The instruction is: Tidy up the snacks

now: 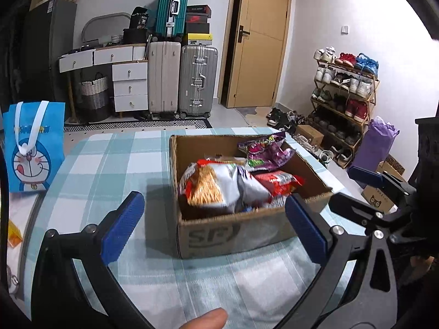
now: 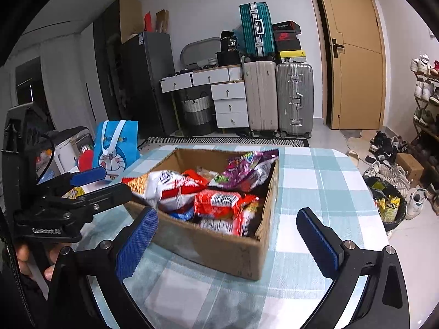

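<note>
Both tools stand with their blue pads wide apart and nothing between them. The left tool [image 1: 214, 227] sits on the near side of the cardboard box [image 1: 233, 230], clear of it; its right-hand pad overlaps the box's near right corner in the left wrist view, though contact cannot be confirmed. The right tool [image 2: 227, 242] is likewise near the box, its pads straddling the near corner without gripping. The box rests on the worktop [image 1: 109, 164], which is covered by a teal and white checked cloth. Inside the box lie the snacks: a white and orange packet [image 1: 219, 189] at the near left, red packets [image 1: 277, 183] to its right, and a purple packet [image 1: 263, 148] propped against the far right wall. A blue cartoon tote bag [image 1: 33, 148] stands at the far left edge of the worktop. A fingertip [image 1: 208, 319] shows at the bottom of the left wrist view. Suitcases [image 1: 181, 82] stand against the far wall.
</note>
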The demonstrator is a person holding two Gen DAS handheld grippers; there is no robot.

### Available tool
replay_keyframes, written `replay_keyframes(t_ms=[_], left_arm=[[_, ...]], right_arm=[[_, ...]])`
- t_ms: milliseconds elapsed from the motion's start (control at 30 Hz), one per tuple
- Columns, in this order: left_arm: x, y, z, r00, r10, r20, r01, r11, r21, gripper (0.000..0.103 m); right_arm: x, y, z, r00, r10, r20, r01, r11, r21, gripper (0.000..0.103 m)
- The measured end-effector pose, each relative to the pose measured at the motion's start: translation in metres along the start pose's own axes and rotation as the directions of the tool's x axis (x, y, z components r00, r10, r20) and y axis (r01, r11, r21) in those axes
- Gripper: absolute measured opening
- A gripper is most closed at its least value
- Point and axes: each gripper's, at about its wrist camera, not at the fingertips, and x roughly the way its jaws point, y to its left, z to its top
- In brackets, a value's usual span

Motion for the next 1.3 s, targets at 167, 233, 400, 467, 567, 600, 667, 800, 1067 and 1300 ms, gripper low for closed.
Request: replay_keyframes(t_ms=[167, 233, 400, 467, 567, 600, 667, 800, 1067, 1300], left_arm=[[-0.009, 0.000, -0.023, 1.000, 0.013, 0.025, -0.013, 1.000, -0.003, 0.102], [-0.010, 0.000, -0.030, 0.999, 0.034, 0.027, -0.034, 0.999, -0.001, 0.102], [-0.014, 0.002, -0.045, 0.996, 0.076, 0.045, -0.077, 0.997, 0.015, 0.102], [-0.017, 0.004, -0.052, 0.993, 0.098, 0.063, -0.099, 0.995, 0.022, 0.102], [-0.017, 0.007, -0.058, 0.991, 0.103, 0.085, -0.105, 0.994, 0.014, 0.102], [-0.018, 0.009, -0.061, 0.990, 0.104, 0.093, -0.105, 0.994, 0.008, 0.102], [-0.020, 0.011, -0.065, 0.988, 0.113, 0.105, -0.113, 0.994, 0.000, 0.102], [-0.023, 0.013, -0.071, 0.984, 0.121, 0.129, -0.121, 0.993, -0.010, 0.102], [-0.023, 0.012, -0.076, 0.981, 0.137, 0.139, -0.138, 0.990, 0.000, 0.102], [-0.028, 0.017, -0.077, 0.979, 0.130, 0.156, -0.128, 0.991, -0.026, 0.102]], right_arm=[[-0.007, 0.001, -0.014, 0.999, -0.005, 0.037, 0.004, 1.000, 0.005, 0.102], [-0.013, 0.002, -0.020, 0.997, -0.002, 0.072, 0.002, 1.000, 0.006, 0.102], [-0.018, 0.003, -0.031, 0.996, 0.000, 0.092, 0.001, 1.000, -0.008, 0.102], [-0.019, 0.005, -0.036, 0.995, 0.002, 0.096, 0.000, 1.000, -0.017, 0.102], [-0.018, 0.008, -0.042, 0.995, 0.015, 0.100, -0.012, 0.999, -0.031, 0.102], [-0.017, 0.010, -0.043, 0.995, 0.017, 0.100, -0.014, 0.999, -0.039, 0.102], [-0.016, 0.012, -0.044, 0.995, 0.015, 0.101, -0.010, 0.998, -0.054, 0.102], [-0.015, 0.016, -0.049, 0.993, 0.023, 0.120, -0.014, 0.997, -0.075, 0.102], [-0.014, 0.017, -0.053, 0.989, 0.037, 0.141, -0.023, 0.995, -0.095, 0.102], [-0.017, 0.016, -0.057, 0.986, 0.025, 0.166, -0.010, 0.995, -0.094, 0.102]])
